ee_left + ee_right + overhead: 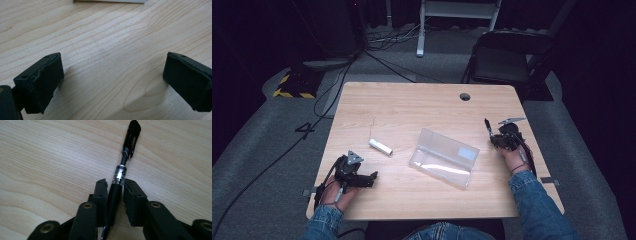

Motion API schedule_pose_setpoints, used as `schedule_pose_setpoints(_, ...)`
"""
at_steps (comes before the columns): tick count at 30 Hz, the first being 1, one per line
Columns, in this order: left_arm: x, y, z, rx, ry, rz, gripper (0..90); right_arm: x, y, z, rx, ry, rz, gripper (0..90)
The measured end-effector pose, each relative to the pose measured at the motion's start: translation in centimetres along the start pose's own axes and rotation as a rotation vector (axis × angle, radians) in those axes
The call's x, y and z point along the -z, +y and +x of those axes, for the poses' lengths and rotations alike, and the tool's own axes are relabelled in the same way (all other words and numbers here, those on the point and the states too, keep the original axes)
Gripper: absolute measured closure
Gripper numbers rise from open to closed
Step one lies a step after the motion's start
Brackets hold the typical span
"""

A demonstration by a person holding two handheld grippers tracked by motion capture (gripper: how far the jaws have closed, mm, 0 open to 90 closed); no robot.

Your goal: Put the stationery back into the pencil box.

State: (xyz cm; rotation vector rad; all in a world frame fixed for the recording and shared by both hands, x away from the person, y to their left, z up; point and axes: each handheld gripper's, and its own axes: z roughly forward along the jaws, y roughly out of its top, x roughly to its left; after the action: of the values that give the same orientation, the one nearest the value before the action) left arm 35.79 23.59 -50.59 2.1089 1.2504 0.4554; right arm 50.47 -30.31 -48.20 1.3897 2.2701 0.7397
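1. Where the person's denim sleeves come in at the near edge, the left gripper (373, 176) rests low on the table (412, 105), its black foam-faced jaws standing wide with bare pale wood grain between them.
2. Across at the near right, the right gripper (115, 187) has a pen (122, 168) between its blocky black pads; the left pad touches the pen's rubbery black grip, while a sliver of gap shows at the right pad, so a firm hold cannot be told.
3. Lying on the wood, the pen has a clear barrel, a silver band, a black clip and cap end; its small print is too blurred to read.
4. Mid-table sits a clear plastic case (444, 156), long and rectangular, bearing a pale label.
5. Left of that case lies a small white cylinder (380, 146).
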Motion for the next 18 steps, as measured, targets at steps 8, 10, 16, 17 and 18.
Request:
schedule_pose_setpoints(8,0.01,0.0,0.0,-0.001,0.001,0.001,3.5,0.06,0.03,0.2,0.011,0.001,0.006,79.2)
schedule_pose_setpoints(10,0.01,0.01,0.0,-0.001,0.001,0.001,3.6,0.06,0.02,0.24,0.019,-0.004,0.004,79.7)
schedule_pose_setpoints(16,0.0,0.0,-0.01,0.0,0.001,0.001,3.6,0.09,-0.01,0.35,0.015,-0.005,0.002,80.1)
schedule_pose_setpoints(17,0.0,0.01,0.0,-0.001,0.001,0.001,3.5,0.11,-0.04,0.28,0.011,0.0,-0.004,80.1)
schedule_pose_setpoints(18,0.01,0.01,0.0,-0.001,0.002,0.002,3.5,0.18,-0.03,0.26,0.003,0.003,-0.006,80.1)
